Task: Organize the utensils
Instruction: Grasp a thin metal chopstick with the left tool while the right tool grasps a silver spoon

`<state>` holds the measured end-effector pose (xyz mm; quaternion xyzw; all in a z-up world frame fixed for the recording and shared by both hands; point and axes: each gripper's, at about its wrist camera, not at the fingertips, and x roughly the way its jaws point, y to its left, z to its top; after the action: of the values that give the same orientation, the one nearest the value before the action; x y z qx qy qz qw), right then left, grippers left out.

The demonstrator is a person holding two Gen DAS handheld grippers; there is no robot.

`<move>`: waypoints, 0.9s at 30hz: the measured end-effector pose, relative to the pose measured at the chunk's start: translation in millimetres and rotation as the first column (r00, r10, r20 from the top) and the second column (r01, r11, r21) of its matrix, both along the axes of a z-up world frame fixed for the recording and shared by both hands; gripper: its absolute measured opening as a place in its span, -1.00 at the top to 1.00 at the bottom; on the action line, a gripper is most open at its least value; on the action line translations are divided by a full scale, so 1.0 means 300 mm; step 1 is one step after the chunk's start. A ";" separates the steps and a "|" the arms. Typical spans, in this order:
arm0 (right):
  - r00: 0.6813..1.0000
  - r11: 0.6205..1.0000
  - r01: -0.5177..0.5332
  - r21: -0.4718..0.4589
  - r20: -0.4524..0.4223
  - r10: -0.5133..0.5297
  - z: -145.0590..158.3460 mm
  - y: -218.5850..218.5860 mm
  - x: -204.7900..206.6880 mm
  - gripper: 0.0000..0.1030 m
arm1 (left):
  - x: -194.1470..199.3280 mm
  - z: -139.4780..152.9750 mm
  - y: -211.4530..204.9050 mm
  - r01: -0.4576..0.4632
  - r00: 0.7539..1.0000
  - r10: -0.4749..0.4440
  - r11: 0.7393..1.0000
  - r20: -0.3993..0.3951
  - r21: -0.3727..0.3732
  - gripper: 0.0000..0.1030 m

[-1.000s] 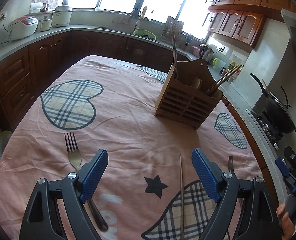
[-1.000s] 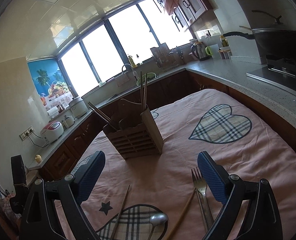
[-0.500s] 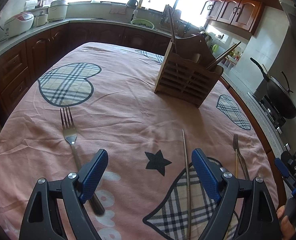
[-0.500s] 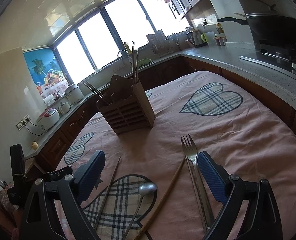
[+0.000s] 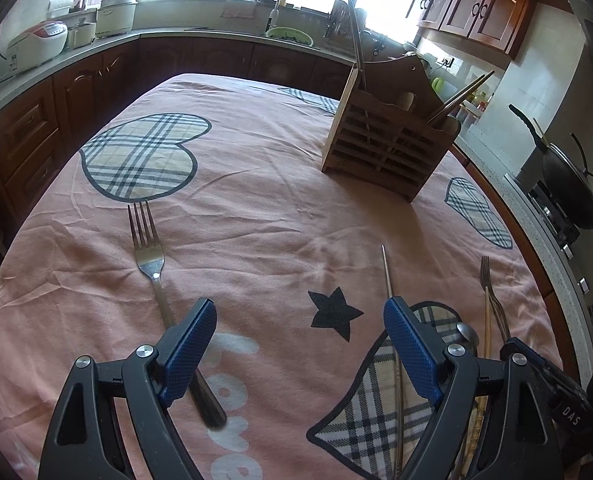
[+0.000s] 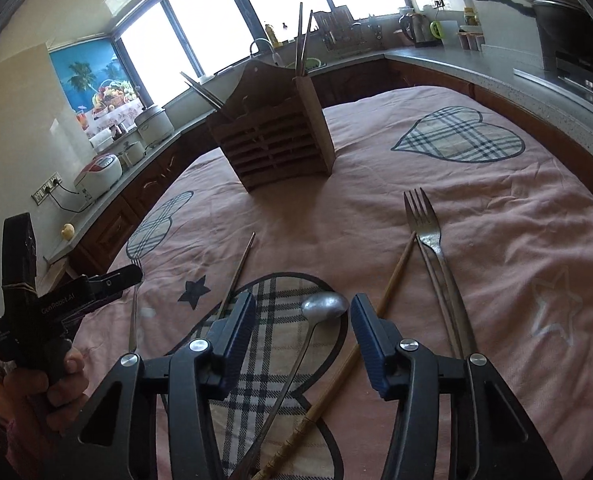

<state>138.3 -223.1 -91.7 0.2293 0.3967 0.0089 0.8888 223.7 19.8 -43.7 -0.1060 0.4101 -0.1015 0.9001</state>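
- Between the right gripper (image 6: 302,338) pads lies the spoon (image 6: 323,306): its jaws are closing, with the bowl just ahead of the tips and the thin handle running back between them. The pads do not yet press it.
- Best to centre on the handle, low to the cloth, so the pinch does not skid off the metal.
- Just right of it, a wooden chopstick (image 6: 392,280) lies aslant; keep the right pad clear of it.
- Beyond that lies a fork (image 6: 426,226).
- On the other side, the left gripper (image 5: 300,338) hangs spread and empty, its left pad over a second fork (image 5: 149,254).
- Farthest, the holder (image 6: 280,152) stands on the bench (image 6: 536,240), awaiting the spoon.
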 end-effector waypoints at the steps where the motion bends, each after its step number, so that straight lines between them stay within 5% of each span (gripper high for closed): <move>1: 1.000 1.000 -0.014 0.008 -0.017 0.014 -0.014 0.011 0.007 0.09 | 0.005 -0.002 -0.003 0.003 1.000 -0.003 1.000 -0.004 0.003 -0.66; 8: 0.988 0.996 -0.080 0.037 -0.128 0.085 -0.098 0.064 0.059 0.36 | 0.063 -0.013 -0.039 0.039 0.999 -0.038 0.999 -0.030 0.018 -0.65; 13: 0.987 0.998 -0.059 0.038 -0.149 0.064 -0.123 0.039 0.084 0.82 | 0.112 -0.022 -0.090 0.081 0.996 -0.079 0.996 -0.048 0.042 -0.65; 23: 0.996 0.999 -0.017 0.030 -0.088 0.020 -0.070 -0.027 0.107 0.95 | 0.248 -0.070 -0.290 0.206 0.975 -0.193 0.969 -0.108 0.134 -0.45; 27: 0.998 0.999 0.019 0.044 -0.065 -0.016 -0.054 -0.074 0.114 0.95 | 0.314 -0.113 -0.367 0.249 0.963 -0.223 0.952 -0.150 0.178 -0.11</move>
<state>172.6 -245.4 -108.0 0.2527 0.4230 0.0025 0.8701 318.0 -90.2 -77.6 0.0262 0.4848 -0.1608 0.8593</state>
